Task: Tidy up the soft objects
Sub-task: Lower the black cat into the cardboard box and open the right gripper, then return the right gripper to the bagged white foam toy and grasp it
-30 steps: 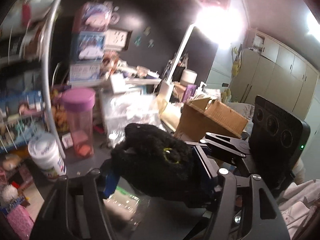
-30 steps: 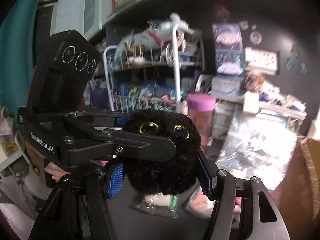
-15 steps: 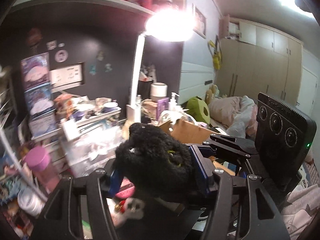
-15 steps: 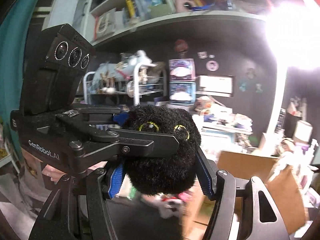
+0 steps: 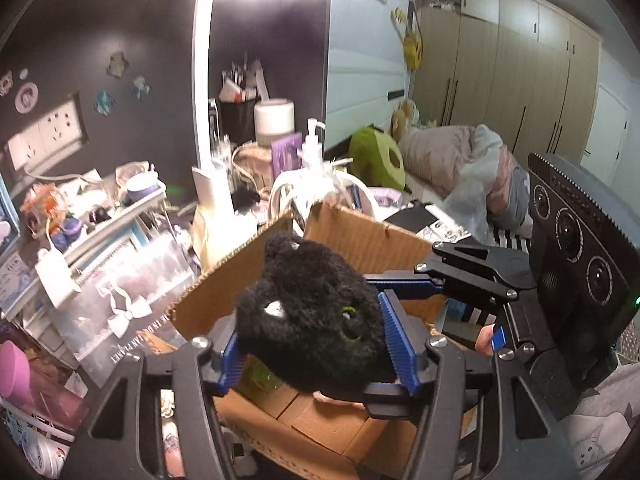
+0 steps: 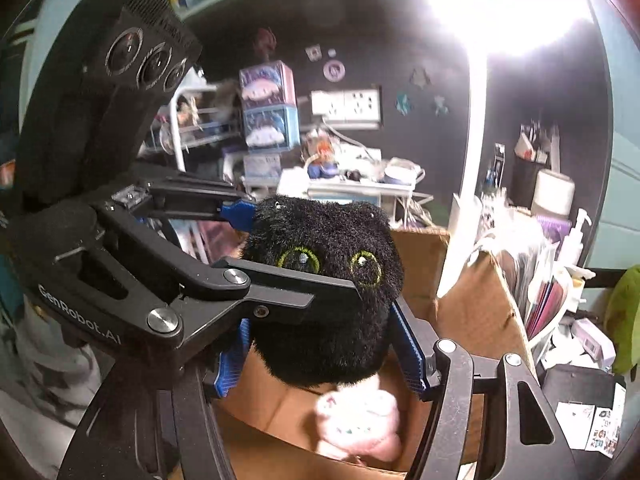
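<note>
Both my tools are clamped on the black plush [image 5: 316, 316] — left tool [image 5: 316, 354] and right tool [image 6: 320, 344] squeezing it from crossed directions, above the open cardboard box [image 5: 360, 240]. I'd lower it clear of the flaps, beside the pink plush [image 6: 356, 420], then release both together — gently.
</note>
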A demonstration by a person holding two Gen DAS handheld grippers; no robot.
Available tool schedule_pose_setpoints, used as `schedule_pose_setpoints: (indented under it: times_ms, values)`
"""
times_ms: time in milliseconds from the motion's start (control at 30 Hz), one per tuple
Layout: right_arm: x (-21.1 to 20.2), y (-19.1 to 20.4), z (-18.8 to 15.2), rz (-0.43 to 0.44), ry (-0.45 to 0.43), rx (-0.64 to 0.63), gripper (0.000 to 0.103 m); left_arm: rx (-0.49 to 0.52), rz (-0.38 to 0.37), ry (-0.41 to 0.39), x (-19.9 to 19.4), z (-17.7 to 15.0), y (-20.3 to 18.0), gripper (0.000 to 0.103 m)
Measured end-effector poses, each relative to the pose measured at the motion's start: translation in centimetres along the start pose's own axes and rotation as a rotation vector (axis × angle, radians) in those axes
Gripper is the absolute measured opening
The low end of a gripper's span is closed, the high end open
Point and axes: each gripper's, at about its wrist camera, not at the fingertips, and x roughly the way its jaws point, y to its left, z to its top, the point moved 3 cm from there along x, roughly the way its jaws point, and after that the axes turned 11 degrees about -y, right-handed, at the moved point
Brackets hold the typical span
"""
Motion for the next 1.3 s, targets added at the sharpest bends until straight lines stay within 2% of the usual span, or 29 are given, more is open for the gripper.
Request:
schedule_pose_setpoints:
  times_ms: [133,200,333,467,533,633,767,833,933,1033,1167,1300]
  values:
    - [0.8,-0.2,-0.9,0.014,0.042,-0.006,0.062,0.000,0.018,0.017,0.2,-0.3,0.4,0.059]
    - [1.1,0.0,-1.2,0.005,0.062,-0.025,0.064,-0.003,0.029,0.007,-0.4,-0.3,0.8,0.064]
    - [1.4,0.2,-1.4,-0.005,0.086,-0.037,0.078,-0.025,0.059,-0.029,-2.5,-0.4,1.8,0.067]
    - [1.1,0.6,-1.1,-0.024,0.093,-0.044,0.085,-0.052,0.091,-0.072,-5.0,-0.9,3.0,0.072]
    - [0.7,1.1,-0.8,-0.034,0.084,-0.042,0.090,-0.069,0.115,-0.102,-6.9,-1.4,3.8,0.073]
    - [0.1,2.5,0.0,-0.050,0.058,-0.061,0.090,-0.089,0.160,-0.138,-9.4,-2.3,5.1,0.074]
    - [-0.5,5.2,1.0,-0.094,0.008,-0.131,0.090,-0.121,0.229,-0.178,-12.6,-4.1,6.9,0.080]
    - [-0.6,7.0,1.6,-0.097,-0.027,-0.167,0.102,-0.143,0.258,-0.189,-14.1,-5.3,8.0,0.080]
    - [-0.5,8.8,2.7,-0.129,-0.065,-0.174,0.102,-0.187,0.304,-0.207,-16.4,-7.4,10.0,0.080]
    - [0.2,11.0,3.6,-0.071,-0.075,-0.174,0.102,-0.223,0.339,-0.220,-18.0,-9.4,11.7,0.080]
    - [2.4,14.3,3.4,0.040,-0.024,-0.167,0.102,-0.280,0.387,-0.218,-19.8,-12.5,14.4,0.080]
    - [5.7,17.3,2.1,0.087,0.039,-0.165,0.102,-0.339,0.437,-0.190,-20.5,-15.8,16.8,0.080]
